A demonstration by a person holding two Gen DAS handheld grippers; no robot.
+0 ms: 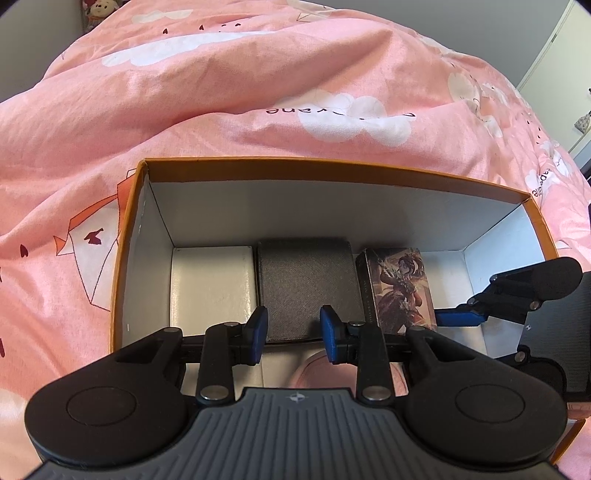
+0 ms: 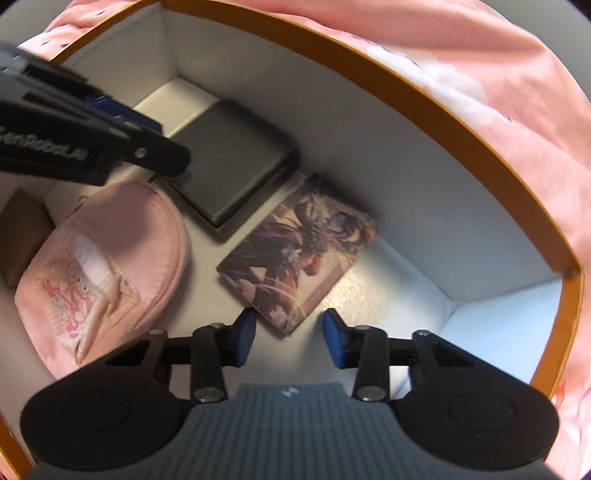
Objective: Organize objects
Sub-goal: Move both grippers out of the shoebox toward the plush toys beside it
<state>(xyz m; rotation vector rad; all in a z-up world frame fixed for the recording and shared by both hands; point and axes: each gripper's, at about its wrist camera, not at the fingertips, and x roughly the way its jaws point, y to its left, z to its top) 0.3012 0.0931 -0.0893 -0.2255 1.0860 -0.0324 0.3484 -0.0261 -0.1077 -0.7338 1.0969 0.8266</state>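
Most of the sorting appears done: inside the box (image 1: 402,173) a white case (image 1: 212,280), a dark wallet (image 1: 308,284) and a card pack (image 1: 400,291) are laid in a row along the far wall, each just beside the next. A pink pouch (image 2: 107,266) is set nearer the front, with a brown item (image 2: 22,236) partly hidden at its side (what it is cannot be told).

Nothing is held. The left gripper (image 1: 293,328) hangs over the wallet's near edge with its fingers apart and empty. The right gripper (image 2: 290,338) is poised over the card pack's near corner, fingers released, no pad pressing on it.

What is left is judged small: perhaps a final nudge of the pack.

The box is rested on a bed under a pink quilt (image 1: 221,92) printed with white clouds; grey walls and a plush toy (image 1: 98,11) are seen beyond.
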